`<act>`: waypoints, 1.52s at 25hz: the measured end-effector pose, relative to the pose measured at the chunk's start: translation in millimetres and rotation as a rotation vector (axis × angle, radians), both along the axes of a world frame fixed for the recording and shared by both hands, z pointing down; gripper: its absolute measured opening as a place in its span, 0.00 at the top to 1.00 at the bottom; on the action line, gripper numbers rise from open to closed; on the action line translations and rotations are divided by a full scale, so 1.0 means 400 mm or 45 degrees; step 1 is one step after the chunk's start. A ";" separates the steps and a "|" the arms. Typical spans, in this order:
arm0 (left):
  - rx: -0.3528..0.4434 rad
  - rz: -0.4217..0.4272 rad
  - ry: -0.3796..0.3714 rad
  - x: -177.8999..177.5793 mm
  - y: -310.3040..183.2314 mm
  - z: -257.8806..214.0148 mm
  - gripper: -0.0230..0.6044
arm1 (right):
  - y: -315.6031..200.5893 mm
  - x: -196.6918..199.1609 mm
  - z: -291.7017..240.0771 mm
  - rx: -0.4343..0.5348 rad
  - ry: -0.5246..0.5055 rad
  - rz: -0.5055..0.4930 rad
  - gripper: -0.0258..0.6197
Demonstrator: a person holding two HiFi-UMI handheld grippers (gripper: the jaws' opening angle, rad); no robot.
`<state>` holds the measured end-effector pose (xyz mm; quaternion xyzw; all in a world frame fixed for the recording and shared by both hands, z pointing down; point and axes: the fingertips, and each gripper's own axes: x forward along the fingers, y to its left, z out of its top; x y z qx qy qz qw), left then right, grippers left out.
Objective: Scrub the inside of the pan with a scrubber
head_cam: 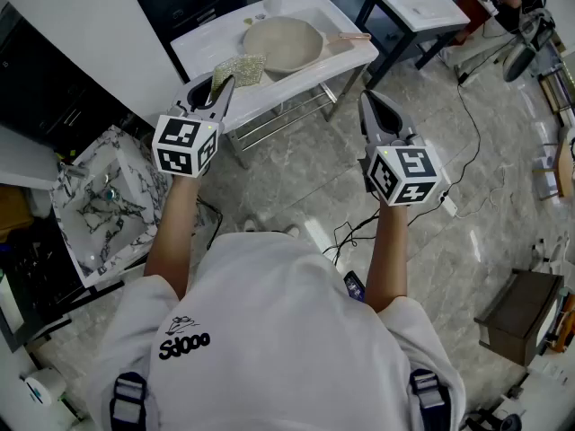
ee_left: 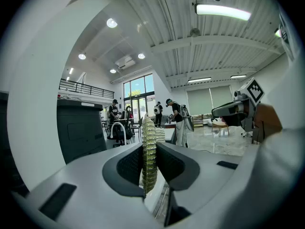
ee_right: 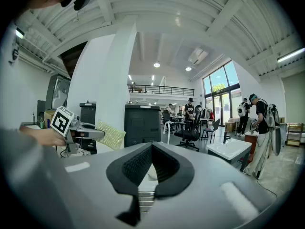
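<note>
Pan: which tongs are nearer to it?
Left. The left tongs, holding the scrubber, are close beside the pan; the right tongs are farther back, short of its handle.

Head view looks steeply down; right gripper view shows left hand-held gripper (ee_right: 97,134).

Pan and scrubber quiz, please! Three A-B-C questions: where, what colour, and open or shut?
1. Where is the pan? A on the white sink; B on the floor; C on a chair.
2. What colour is the scrubber? A red; B yellow-green; C blue.
3. The right hand-held gripper is: A wide open; B holding the pan; C shut, empty.
Answers: 1 A, the head view shows it lying there; 2 B, its mesh looks yellow-green; 3 C, its jaws meet with nothing between.
</note>
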<state>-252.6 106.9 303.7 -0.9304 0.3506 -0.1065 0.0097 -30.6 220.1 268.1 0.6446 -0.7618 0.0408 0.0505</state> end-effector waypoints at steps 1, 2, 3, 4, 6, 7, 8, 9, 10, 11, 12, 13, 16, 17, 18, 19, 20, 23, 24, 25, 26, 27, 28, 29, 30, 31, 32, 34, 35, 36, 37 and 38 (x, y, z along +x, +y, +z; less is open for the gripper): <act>0.000 -0.002 0.001 0.007 0.001 0.000 0.85 | 0.000 0.006 0.002 -0.002 0.002 -0.002 0.95; 0.000 -0.005 0.001 0.014 0.003 -0.001 0.85 | 0.000 0.013 0.005 -0.005 0.003 -0.005 0.95; 0.000 -0.008 0.002 0.020 0.004 -0.001 0.85 | 0.001 0.019 0.007 -0.007 0.005 -0.006 0.95; 0.000 -0.011 0.003 0.026 0.006 -0.002 0.85 | 0.001 0.026 0.010 -0.009 0.007 -0.008 0.95; 0.000 -0.018 0.003 0.038 0.010 -0.002 0.85 | 0.003 0.038 0.012 -0.011 0.014 -0.010 0.95; -0.001 -0.020 0.001 0.044 0.013 -0.001 0.85 | 0.004 0.044 0.012 -0.009 0.019 -0.010 0.95; -0.001 -0.021 -0.003 0.049 0.015 0.000 0.85 | 0.006 0.049 0.010 -0.004 0.023 -0.010 0.95; -0.001 -0.024 -0.006 0.054 0.017 0.001 0.85 | 0.007 0.054 0.007 0.004 0.025 -0.007 0.95; 0.000 -0.028 -0.009 0.058 0.018 0.001 0.85 | 0.008 0.060 0.004 0.012 0.026 -0.003 0.95; 0.001 -0.033 -0.012 0.062 0.018 0.002 0.85 | 0.010 0.067 0.003 0.016 0.027 0.003 0.95; 0.000 -0.039 -0.013 0.066 0.019 0.004 0.85 | 0.014 0.075 0.004 0.017 0.027 0.010 0.94; -0.001 -0.043 -0.013 0.072 0.021 0.006 0.85 | 0.018 0.085 0.007 0.014 0.025 0.018 0.95; -0.009 -0.045 -0.017 0.095 0.032 0.013 0.85 | 0.033 0.119 0.020 0.000 0.006 0.034 0.94; -0.011 -0.043 -0.021 0.104 0.038 0.014 0.85 | 0.039 0.130 0.022 -0.002 -0.001 0.036 0.95; -0.012 -0.042 -0.026 0.112 0.044 0.015 0.85 | 0.045 0.139 0.023 -0.002 -0.006 0.035 0.94; -0.011 -0.041 -0.032 0.119 0.051 0.016 0.85 | 0.051 0.145 0.024 -0.002 -0.009 0.030 0.95; -0.009 -0.042 -0.036 0.125 0.058 0.018 0.85 | 0.057 0.148 0.026 -0.003 -0.010 0.021 0.95; -0.004 -0.050 -0.040 0.142 0.073 0.024 0.85 | 0.069 0.156 0.041 -0.009 -0.002 -0.006 0.95; -0.005 -0.052 -0.039 0.149 0.076 0.028 0.85 | 0.072 0.160 0.047 -0.013 -0.001 -0.012 0.95; -0.009 -0.052 -0.040 0.156 0.081 0.032 0.85 | 0.075 0.164 0.053 -0.017 -0.003 -0.016 0.94; -0.012 -0.050 -0.042 0.162 0.085 0.037 0.85 | 0.078 0.168 0.057 -0.020 -0.007 -0.019 0.94; -0.014 -0.046 -0.045 0.169 0.087 0.039 0.85 | 0.080 0.173 0.059 -0.019 -0.010 -0.021 0.94; -0.012 -0.041 -0.047 0.176 0.086 0.039 0.85 | 0.079 0.179 0.057 -0.016 -0.012 -0.020 0.94; -0.008 -0.037 -0.046 0.181 0.082 0.035 0.85 | 0.076 0.186 0.053 -0.011 -0.013 -0.016 0.94; -0.004 -0.034 -0.044 0.185 0.077 0.032 0.85 | 0.071 0.190 0.049 -0.005 -0.015 -0.013 0.94; -0.002 -0.034 -0.041 0.187 0.070 0.031 0.85 | 0.066 0.193 0.047 0.000 -0.018 -0.011 0.95; -0.001 -0.037 -0.039 0.186 0.061 0.031 0.85 | 0.060 0.193 0.047 0.002 -0.021 -0.010 0.94; -0.003 -0.045 -0.033 0.187 0.038 0.037 0.85 | 0.043 0.191 0.053 -0.004 -0.024 -0.011 0.94; -0.005 -0.047 -0.028 0.190 0.025 0.041 0.85 | 0.034 0.193 0.057 -0.009 -0.021 -0.011 0.94; -0.007 -0.047 -0.023 0.197 0.010 0.046 0.85 | 0.023 0.198 0.060 -0.014 -0.015 -0.008 0.94; -0.009 -0.045 -0.018 0.207 -0.007 0.050 0.85 | 0.012 0.207 0.062 -0.017 -0.011 -0.002 0.94; -0.011 -0.043 -0.012 0.219 -0.026 0.055 0.85 | -0.002 0.219 0.062 -0.019 -0.007 0.008 0.94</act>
